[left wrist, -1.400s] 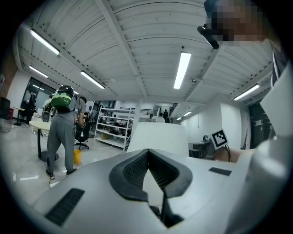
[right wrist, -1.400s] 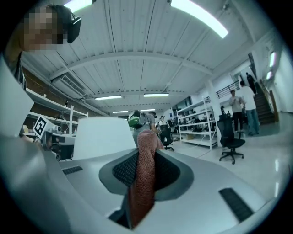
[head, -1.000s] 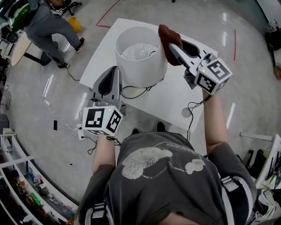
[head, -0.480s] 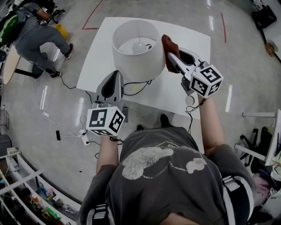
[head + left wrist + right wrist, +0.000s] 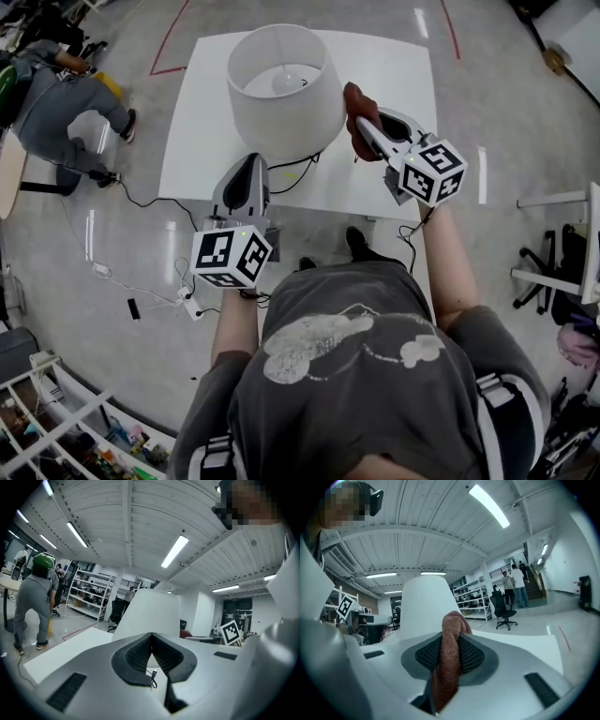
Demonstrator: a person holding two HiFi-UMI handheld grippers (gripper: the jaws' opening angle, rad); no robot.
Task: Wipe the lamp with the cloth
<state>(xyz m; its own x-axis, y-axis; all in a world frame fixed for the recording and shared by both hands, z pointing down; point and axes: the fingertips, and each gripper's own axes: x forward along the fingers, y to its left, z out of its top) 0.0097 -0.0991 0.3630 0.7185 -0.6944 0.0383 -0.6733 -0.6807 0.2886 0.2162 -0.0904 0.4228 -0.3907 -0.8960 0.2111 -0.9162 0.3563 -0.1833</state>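
1. Lamp [image 5: 284, 89]: white shade, upright on table [image 5: 403, 66], far side.
2. Right gripper [image 5: 364, 129]: clenched on cloth [image 5: 354, 98], just right of the shade.
3. Left gripper [image 5: 251, 161]: jaws closed, empty, near the lamp base.
4. Step, judged: wiping the shade's right flank. Next: press the cloth on and sweep around.

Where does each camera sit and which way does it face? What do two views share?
Head view: on the person's head, facing steeply down at table, lamp, left gripper and right gripper; shirt and forearms show.
Left gripper view: rides that gripper, looks along its shut empty jaws at the lamp.
Right gripper view: rides that gripper, looks along jaws shut on the cloth at the lamp.
Shared: all three show the lamp.
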